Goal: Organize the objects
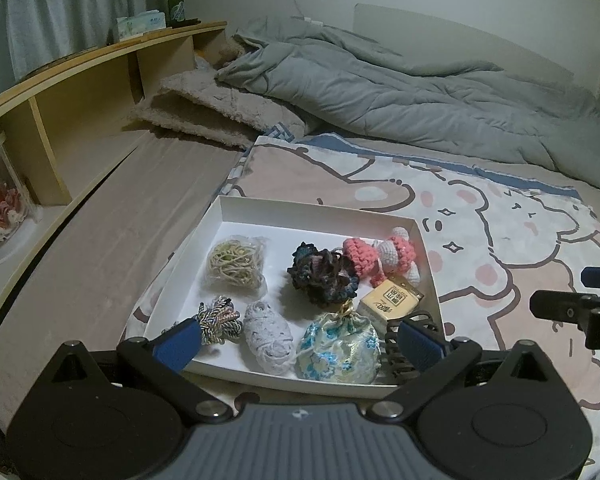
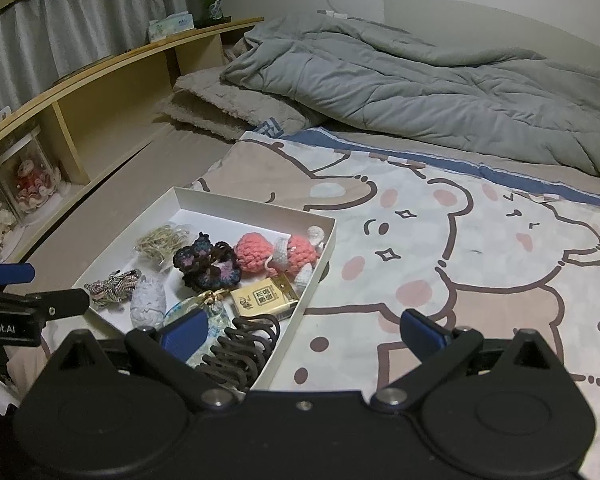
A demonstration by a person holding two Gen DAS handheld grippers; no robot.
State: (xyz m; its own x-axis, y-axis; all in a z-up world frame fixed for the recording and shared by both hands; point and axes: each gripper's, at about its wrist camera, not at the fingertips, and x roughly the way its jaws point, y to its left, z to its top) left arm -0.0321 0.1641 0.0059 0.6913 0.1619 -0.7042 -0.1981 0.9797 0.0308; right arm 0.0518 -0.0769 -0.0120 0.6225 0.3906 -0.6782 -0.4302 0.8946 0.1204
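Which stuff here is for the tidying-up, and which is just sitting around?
For tidying: white box, pink crochet toy, dark scrunchie, floral pouch, hair claw, yellow card box.

Just there: green bottle, tissue pack, grey quilt, shelf.

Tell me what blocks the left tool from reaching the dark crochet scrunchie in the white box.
The floral pouch and the white knitted bundle lie in the white box between the open left tool and the dark scrunchie. From above, nothing covers it.
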